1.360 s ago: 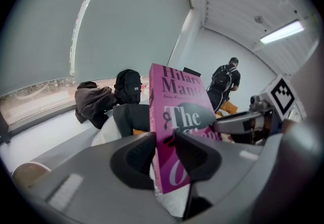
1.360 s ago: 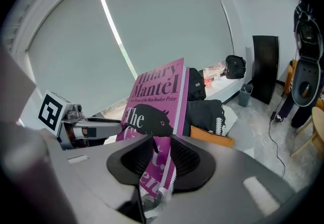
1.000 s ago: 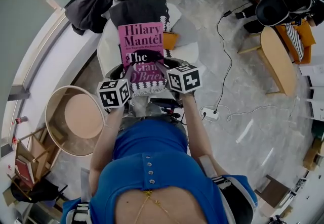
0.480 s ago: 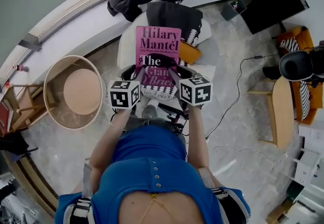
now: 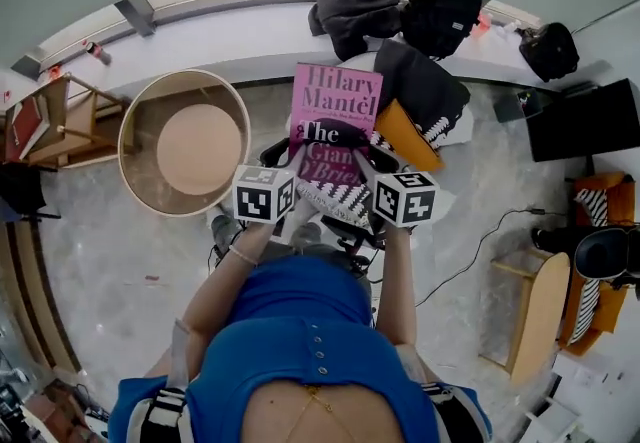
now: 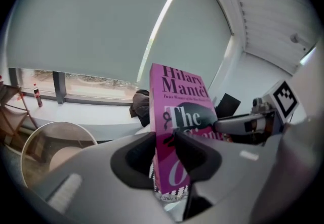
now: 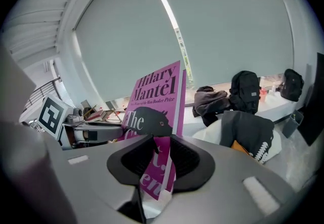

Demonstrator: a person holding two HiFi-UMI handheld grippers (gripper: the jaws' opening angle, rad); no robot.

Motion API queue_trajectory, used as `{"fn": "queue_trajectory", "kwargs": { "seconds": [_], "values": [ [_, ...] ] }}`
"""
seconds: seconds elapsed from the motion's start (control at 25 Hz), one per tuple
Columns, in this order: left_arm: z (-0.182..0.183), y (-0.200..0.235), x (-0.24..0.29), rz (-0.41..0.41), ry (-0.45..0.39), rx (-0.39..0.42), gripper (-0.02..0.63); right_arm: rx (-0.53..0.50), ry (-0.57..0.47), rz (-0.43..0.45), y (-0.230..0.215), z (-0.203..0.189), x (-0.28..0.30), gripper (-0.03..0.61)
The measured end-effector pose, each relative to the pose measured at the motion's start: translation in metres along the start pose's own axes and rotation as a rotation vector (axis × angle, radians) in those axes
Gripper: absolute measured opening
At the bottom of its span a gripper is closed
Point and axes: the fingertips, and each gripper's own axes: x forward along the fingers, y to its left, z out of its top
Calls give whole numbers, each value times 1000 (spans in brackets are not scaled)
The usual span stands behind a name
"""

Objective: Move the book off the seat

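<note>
A pink book (image 5: 333,121) with a dark animal on its cover is held up in the air between both grippers, in front of the person. My left gripper (image 5: 297,163) is shut on the book's left edge (image 6: 167,132). My right gripper (image 5: 366,169) is shut on the book's right edge (image 7: 164,132). The white seat (image 5: 455,126) stands behind and to the right of the book, draped with a dark garment (image 5: 425,86); an orange item (image 5: 405,136) lies on it. The book is clear of the seat.
A round wooden basket-like table (image 5: 185,141) stands to the left. Along the curved window ledge (image 5: 200,31) lie a grey jacket (image 5: 355,1), a black backpack (image 5: 440,11) and another bag (image 5: 548,49). A wooden chair (image 5: 530,306) and cables are at the right.
The whole view has swung: the person has turned left with the book, so the round table now sits closer beside the book and the seat has slid to the right. Both grips are unchanged.
</note>
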Motion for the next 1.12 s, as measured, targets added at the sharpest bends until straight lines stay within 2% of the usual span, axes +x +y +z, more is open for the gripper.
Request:
{"fn": "queue_trajectory", "kwargs": {
  "seconds": [0.32,0.56,0.72,0.88,1.12],
  "values": [
    [13,168,-88,98,-78,-95,121,-112,12,94,156,42,105,104],
    [4,310,-164,162,-78,-143,120,-132,28,163,291,52,195,104],
    [-11,385,-212,206,-59,-160,120,-133,50,204,370,44,240,104],
    [-28,431,-247,232,-52,-199,120,-156,83,226,424,35,265,104],
    [-37,459,-265,245,-63,-252,120,-189,133,248,454,33,284,104]
  ]
}}
